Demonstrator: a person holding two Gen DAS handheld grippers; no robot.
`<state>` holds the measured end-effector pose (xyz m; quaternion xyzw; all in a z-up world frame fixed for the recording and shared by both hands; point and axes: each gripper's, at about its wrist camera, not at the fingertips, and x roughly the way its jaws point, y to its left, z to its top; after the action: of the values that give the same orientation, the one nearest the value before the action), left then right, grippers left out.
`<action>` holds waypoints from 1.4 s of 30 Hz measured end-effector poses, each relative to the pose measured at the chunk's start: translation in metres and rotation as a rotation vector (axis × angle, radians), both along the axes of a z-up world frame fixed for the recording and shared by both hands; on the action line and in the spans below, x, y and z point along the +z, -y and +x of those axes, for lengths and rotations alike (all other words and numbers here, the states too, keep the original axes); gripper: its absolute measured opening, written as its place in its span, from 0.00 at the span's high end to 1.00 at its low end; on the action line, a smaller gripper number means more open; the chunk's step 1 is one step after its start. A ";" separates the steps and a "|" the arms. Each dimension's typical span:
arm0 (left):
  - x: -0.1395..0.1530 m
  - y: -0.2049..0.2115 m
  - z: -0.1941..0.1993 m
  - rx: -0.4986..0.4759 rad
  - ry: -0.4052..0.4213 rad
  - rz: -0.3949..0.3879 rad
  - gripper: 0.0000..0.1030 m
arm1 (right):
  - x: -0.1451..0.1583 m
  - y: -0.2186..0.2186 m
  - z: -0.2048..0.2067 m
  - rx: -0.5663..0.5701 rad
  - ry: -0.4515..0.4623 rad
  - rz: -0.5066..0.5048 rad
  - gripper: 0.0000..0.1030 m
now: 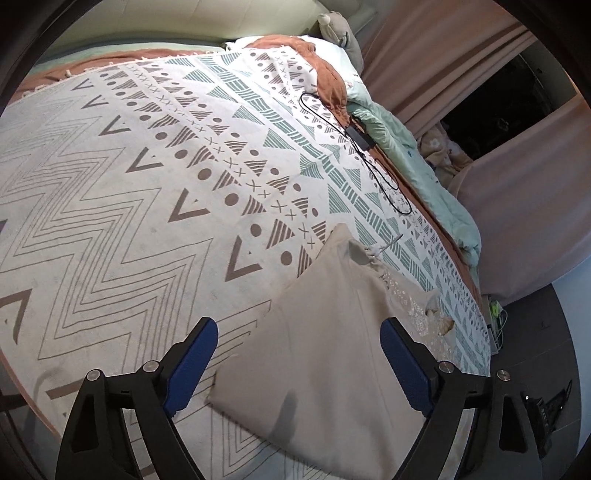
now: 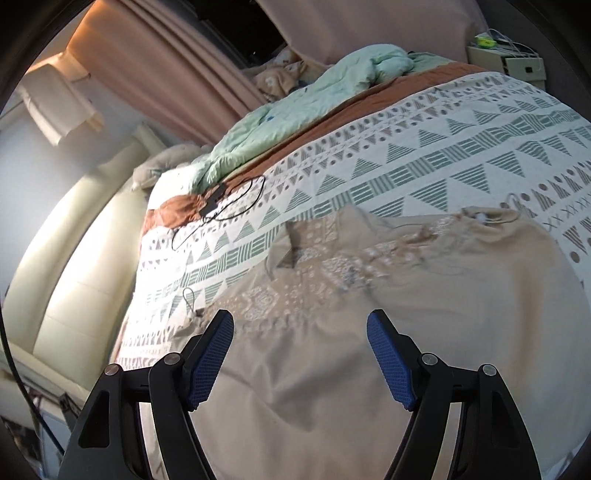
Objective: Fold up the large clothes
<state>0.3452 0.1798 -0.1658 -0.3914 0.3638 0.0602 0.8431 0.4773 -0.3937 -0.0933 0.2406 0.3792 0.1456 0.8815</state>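
The beige fabric garment (image 1: 325,332) with a pale printed band lay on the patterned bedspread (image 1: 129,166) in the lower centre. The left hand-held gripper (image 1: 299,334) and right hand-held gripper (image 2: 300,325) were both spread above it, pinching nothing.

You've got a patterned bedspread (image 1: 147,177) w/ a black cable (image 1: 373,155) on it — mint duvet (image 2: 295,96) bunched alongside. Pink curtains (image 1: 443,55) behind, grey plush toy (image 1: 338,27) at the headboard.
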 end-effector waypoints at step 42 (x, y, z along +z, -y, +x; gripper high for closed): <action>-0.057 0.012 0.006 -0.005 -0.195 0.026 0.26 | -0.099 -0.091 0.145 0.041 -0.199 -0.235 0.98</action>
<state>0.3512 0.1675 -0.2224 -0.3718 0.4440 0.1007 0.8090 0.6220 -0.3026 -0.1927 0.1413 0.4839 0.0939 0.8585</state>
